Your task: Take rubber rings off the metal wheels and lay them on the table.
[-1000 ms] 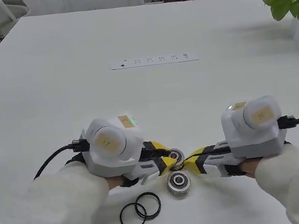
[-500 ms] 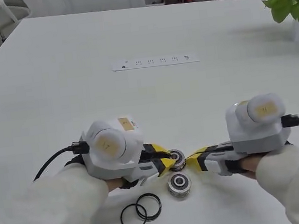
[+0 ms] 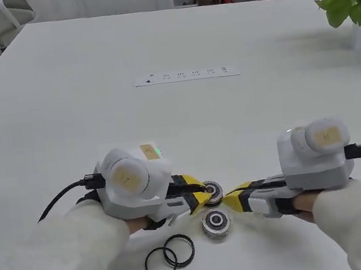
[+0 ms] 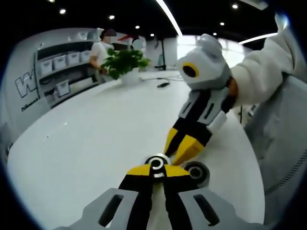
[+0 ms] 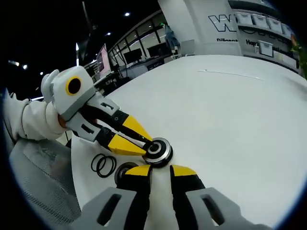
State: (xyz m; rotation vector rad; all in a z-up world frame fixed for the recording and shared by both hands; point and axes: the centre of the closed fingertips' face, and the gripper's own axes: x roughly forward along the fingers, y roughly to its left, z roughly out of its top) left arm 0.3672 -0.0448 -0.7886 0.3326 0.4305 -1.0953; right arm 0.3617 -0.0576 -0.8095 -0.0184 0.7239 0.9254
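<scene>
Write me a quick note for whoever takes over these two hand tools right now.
Left tool: shut on a wheel.
Right tool: slightly open, empty, tips close beside that wheel.
Second wheel: flat on the table, just in front of both tools.
Done: two rings lie overlapping on the table.
Left: check both wheels for rings; the pictures do not settle it.

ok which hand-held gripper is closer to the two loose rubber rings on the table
Left. The left hand-held gripper is just beyond the rubber rings, at the held wheel; the right hand-held gripper is farther right, past the loose wheel.
</scene>
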